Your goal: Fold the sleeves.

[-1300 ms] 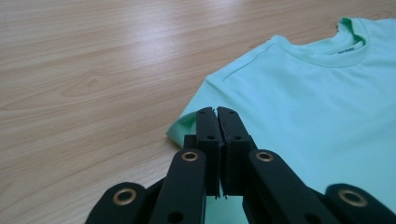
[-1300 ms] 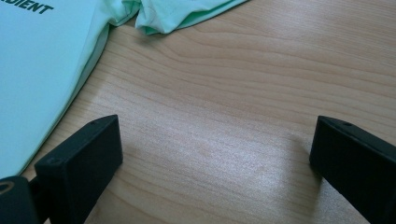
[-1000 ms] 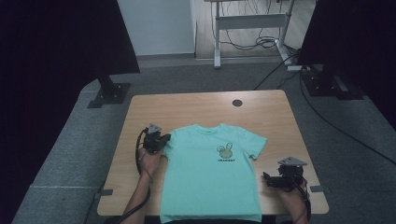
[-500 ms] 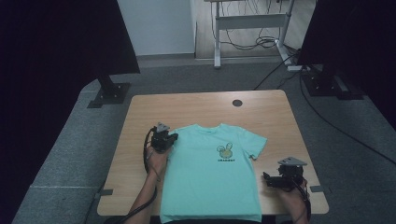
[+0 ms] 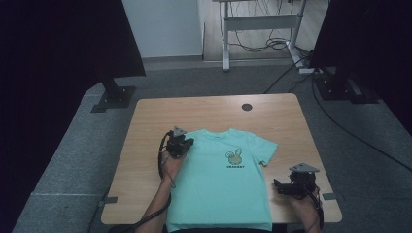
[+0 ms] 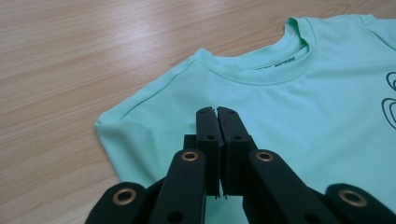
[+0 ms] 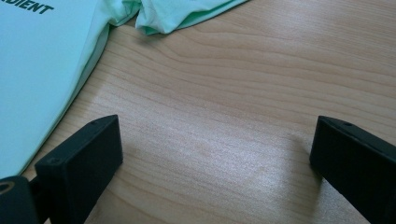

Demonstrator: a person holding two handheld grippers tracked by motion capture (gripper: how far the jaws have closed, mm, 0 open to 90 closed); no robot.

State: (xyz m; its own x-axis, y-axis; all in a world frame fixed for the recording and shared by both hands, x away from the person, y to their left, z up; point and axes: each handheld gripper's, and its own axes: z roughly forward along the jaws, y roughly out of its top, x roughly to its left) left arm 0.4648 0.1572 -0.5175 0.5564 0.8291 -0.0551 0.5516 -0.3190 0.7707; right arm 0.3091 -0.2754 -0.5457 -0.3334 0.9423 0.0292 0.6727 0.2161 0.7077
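On the wooden table a mint-green T-shirt lies flat. Over its left sleeve, the left gripper has its jaws pressed together, gripping nothing; right of the shirt, the right gripper rests with jaws spread over bare wood.

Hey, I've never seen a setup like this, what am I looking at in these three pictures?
A person at a wooden table holds a hand-held claw tool in each hand. The high view looks down from above; the other two pictures come from cameras riding on each claw. A mint-green T-shirt lies flat on the table. The left claw is shut, with the shirt's folded-in sleeve just beyond its tips; whether it pinches fabric is unclear. The right claw is open over bare wood, holding nothing.
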